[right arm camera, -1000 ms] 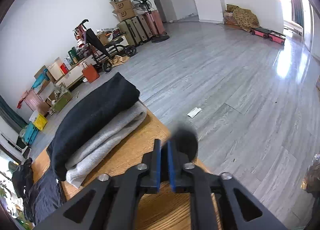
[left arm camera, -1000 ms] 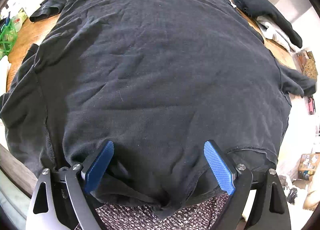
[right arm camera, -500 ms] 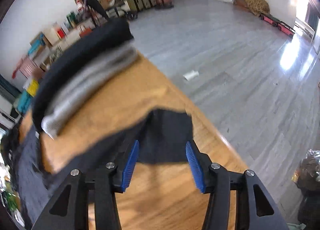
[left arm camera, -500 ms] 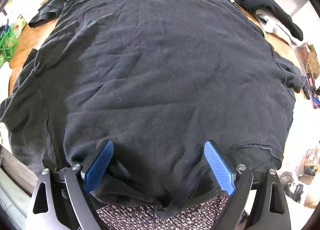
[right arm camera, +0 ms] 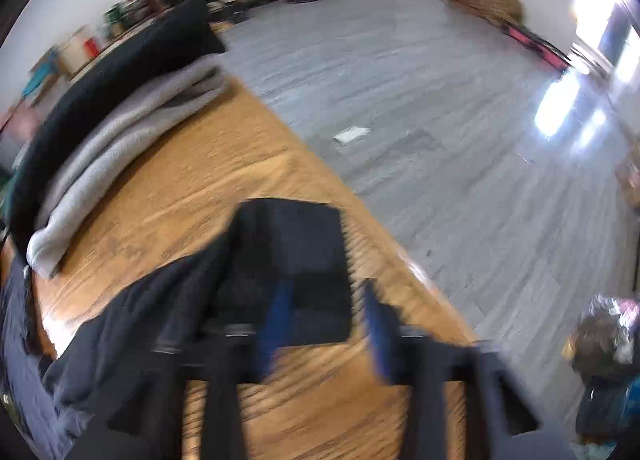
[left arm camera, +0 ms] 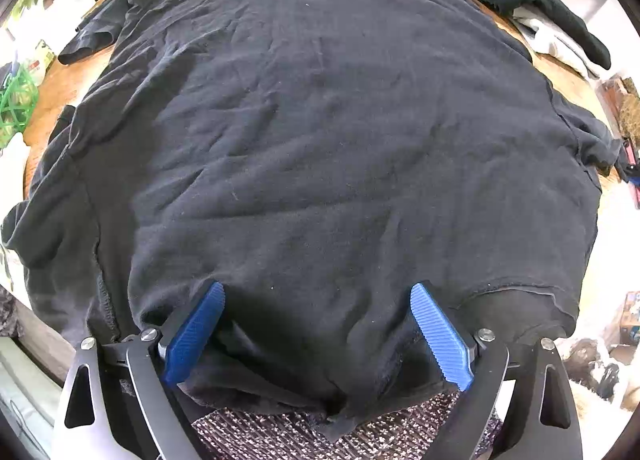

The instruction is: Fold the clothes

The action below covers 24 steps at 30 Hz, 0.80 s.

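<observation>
A black T-shirt (left arm camera: pixel 320 140) lies spread flat over a wooden table (right arm camera: pixel 208 188), covering most of its top. Its long axis runs from the near table edge away toward the far end, where the hem lies; the collar end hangs just over the near edge. One short sleeve (left arm camera: pixel 48 228) spreads out to the left, the other (right arm camera: pixel 288 256) to the right, so the sleeves lie across the table's width.

The left gripper (left arm camera: pixel 316 334) points steeply down at the collar end. Its blue pads (left arm camera: pixel 438 336) stand wide apart, with bunched black cloth lying between them but not pinched.

The right gripper (right arm camera: pixel 320 324) is over the right sleeve, close to the table's right edge. The picture is blurred by motion; its jaws have just been closing, and the flat sleeve end lies between the blue pads, which still show a gap on either side of it, so no firm pinch can be made out.

Farther along the table lies a folded stack, a black garment (right arm camera: pixel 112 76) on top of a grey one (right arm camera: pixel 132 128). A grey plank floor (right arm camera: pixel 440 120) lies beyond the table.
</observation>
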Available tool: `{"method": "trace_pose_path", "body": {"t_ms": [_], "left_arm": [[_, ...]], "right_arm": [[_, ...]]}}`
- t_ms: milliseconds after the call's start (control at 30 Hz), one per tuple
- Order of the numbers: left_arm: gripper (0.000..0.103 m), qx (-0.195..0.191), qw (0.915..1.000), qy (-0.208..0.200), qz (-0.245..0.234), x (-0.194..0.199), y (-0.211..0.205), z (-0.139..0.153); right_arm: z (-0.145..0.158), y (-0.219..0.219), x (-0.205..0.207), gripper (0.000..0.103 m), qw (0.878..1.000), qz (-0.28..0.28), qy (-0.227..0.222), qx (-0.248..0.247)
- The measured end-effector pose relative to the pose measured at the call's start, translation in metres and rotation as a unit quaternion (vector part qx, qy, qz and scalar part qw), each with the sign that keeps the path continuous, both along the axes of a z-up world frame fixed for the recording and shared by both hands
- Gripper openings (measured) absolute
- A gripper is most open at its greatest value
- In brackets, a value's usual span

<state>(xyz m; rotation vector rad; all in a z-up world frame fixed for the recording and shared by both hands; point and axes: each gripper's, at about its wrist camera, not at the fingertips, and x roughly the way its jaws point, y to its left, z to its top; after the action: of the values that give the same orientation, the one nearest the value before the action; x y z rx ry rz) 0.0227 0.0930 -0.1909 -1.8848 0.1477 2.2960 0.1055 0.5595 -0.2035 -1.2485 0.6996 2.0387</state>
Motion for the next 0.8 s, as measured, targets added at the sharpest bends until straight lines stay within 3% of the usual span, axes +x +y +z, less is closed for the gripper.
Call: {"method": "trace_pose_path", "body": {"t_ms": [100, 200, 267, 367, 400, 433, 500, 633, 800], "left_arm": [[0.095, -0.001, 1.0, 0.0, 0.0, 0.002, 0.002, 0.0], [0.095, 0.0, 1.0, 0.0, 0.0, 0.0, 0.004, 0.003], [0.095, -0.001, 1.0, 0.001, -0.001, 0.006, 0.006, 0.0], [0.095, -0.002, 1.0, 0.005, 0.0, 0.014, 0.001, 0.002], [0.095, -0.002, 1.0, 0.006, 0.0, 0.017, 0.0, 0.003], [0.095, -0.002, 1.0, 0.008, 0.0, 0.02, -0.001, 0.002], [0.095, -0.004, 0.9999, 0.01, -0.001, 0.023, -0.001, 0.001], [0.095, -0.012, 0.9998, 0.011, -0.008, 0.028, 0.002, 0.001], [0.095, -0.013, 0.9998, 0.01, -0.01, 0.033, 0.003, 0.003]], "right_arm": [[0.018, -0.001, -0.005, 0.007, 0.999, 0.004, 0.034, -0.003], [0.058, -0.001, -0.01, 0.007, 0.995, 0.016, 0.098, 0.004], [0.095, -0.007, -0.014, 0.007, 0.989, 0.045, 0.14, 0.035], [0.154, -0.023, -0.009, 0.006, 0.967, 0.096, 0.195, 0.133], [0.166, -0.025, -0.007, 0.012, 0.963, 0.097, 0.197, 0.158], [0.167, -0.019, -0.004, 0.029, 0.968, 0.077, 0.177, 0.162], [0.156, 0.0, -0.001, 0.04, 0.983, 0.025, 0.122, 0.136], [0.094, 0.013, 0.001, 0.039, 0.997, 0.01, 0.071, 0.019], [0.041, 0.022, -0.009, 0.041, 0.992, -0.022, 0.071, -0.098]]}}
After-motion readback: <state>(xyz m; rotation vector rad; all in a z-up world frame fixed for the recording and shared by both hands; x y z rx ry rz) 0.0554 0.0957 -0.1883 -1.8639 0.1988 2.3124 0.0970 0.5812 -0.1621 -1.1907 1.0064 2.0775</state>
